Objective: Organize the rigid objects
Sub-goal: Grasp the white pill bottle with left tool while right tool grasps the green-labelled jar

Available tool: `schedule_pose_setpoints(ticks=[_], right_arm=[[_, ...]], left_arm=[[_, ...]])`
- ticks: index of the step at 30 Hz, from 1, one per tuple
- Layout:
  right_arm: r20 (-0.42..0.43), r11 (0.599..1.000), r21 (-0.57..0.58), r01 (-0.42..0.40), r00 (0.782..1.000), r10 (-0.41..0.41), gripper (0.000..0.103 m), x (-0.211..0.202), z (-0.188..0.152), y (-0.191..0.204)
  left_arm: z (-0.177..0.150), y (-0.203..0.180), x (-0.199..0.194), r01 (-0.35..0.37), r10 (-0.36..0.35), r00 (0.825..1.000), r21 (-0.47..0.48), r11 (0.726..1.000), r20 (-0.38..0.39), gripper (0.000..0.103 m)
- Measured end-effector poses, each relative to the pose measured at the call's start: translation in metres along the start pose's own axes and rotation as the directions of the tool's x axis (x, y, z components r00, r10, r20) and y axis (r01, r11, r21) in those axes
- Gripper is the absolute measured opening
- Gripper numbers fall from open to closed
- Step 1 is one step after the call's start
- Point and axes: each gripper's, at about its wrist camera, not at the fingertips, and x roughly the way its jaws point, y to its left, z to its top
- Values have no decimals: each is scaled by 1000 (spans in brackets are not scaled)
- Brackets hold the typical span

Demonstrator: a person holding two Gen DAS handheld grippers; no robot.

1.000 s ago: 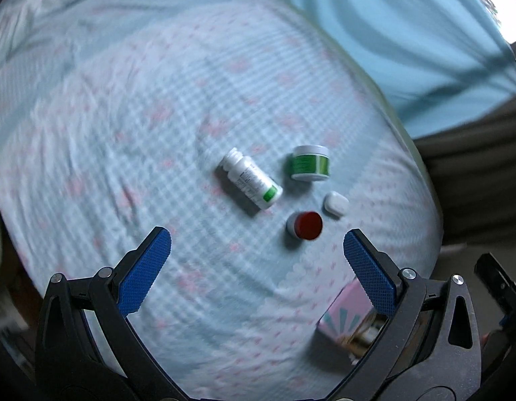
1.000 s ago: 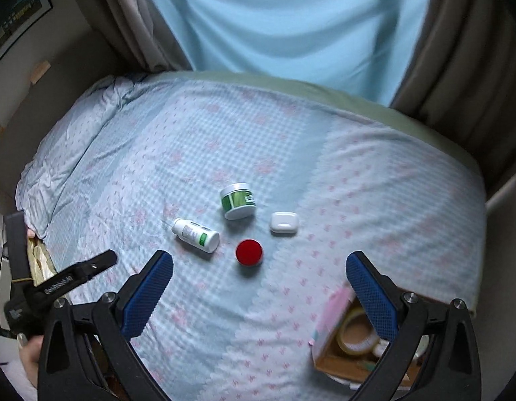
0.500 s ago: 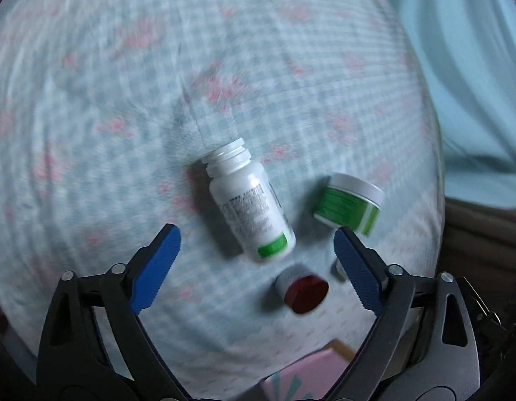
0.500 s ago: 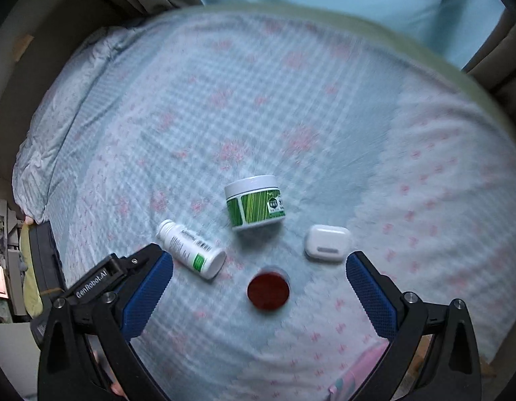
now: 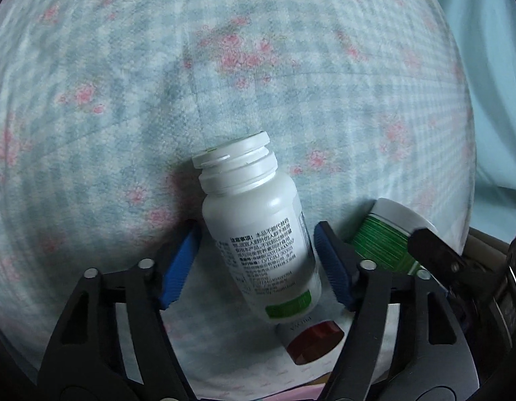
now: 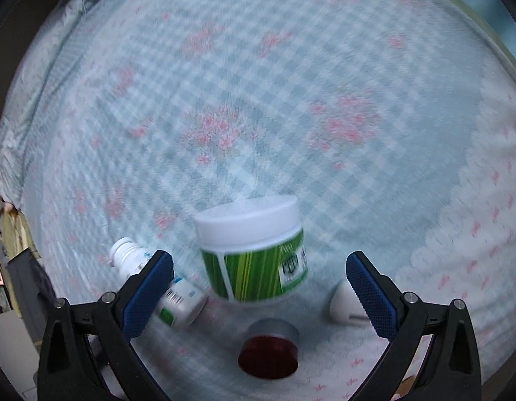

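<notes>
A white pill bottle (image 5: 251,200) with a green label band lies on its side on the checked bedsheet (image 5: 191,67). My left gripper (image 5: 257,230) points down over it. Its blue pads flank the bottle's body and its jaws are closing, with a thin gap still showing on the left side. A green-striped jar (image 6: 254,250) with a white lid stands upright beside the bottle (image 6: 181,297). My right gripper (image 6: 259,257) hangs above the jar, open wide, its pads well clear of both sides. The jar (image 5: 381,237) also shows at the right of the left wrist view.
A small red-lidded tin (image 6: 269,354) sits just in front of the jar, and a white earbud case (image 6: 345,304) lies partly behind my right finger. A pale blue curtain (image 5: 492,67) hangs past the bed's far edge.
Both grippers dropped towards the bed. The left one narrowed from wide open to close around the white bottle. The right one came down over the green jar and stayed open.
</notes>
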Motion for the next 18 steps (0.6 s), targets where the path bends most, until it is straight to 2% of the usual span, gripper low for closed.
schedule_pose_setpoints(ticks=[4,5,6,8,9,14,18], right_arm=[[-26,999,-32,39,999,-40,103,14,8,10],[-30,998,-41,50,998,-51,98,17,8,13],[-40,997,-49,59,997,-61,85,21,8,15],[-53,997,-40,74,996,-76,74,25,8,17],[-51,995,-40,96,994,-98,69,26,9,20],[-28,992,-50,112,993,-114,67,25,2,25],[-10,995,-33,98,995,-99,67,19,-10,28]], left_arm=[[-2,-8,7,-11,11,1000,8,1000,3,64],[-2,-10,9,-11,11,1000,9,1000,2,64],[-1,-10,11,-10,10,1000,8,1000,2,62],[-1,-11,10,5,-5,1000,20,1000,3,55],[-2,-12,10,15,-15,1000,27,1000,3,55],[3,3,3,66,-65,998,31,997,-5,54],[3,16,-5,80,-81,997,42,996,17,54]])
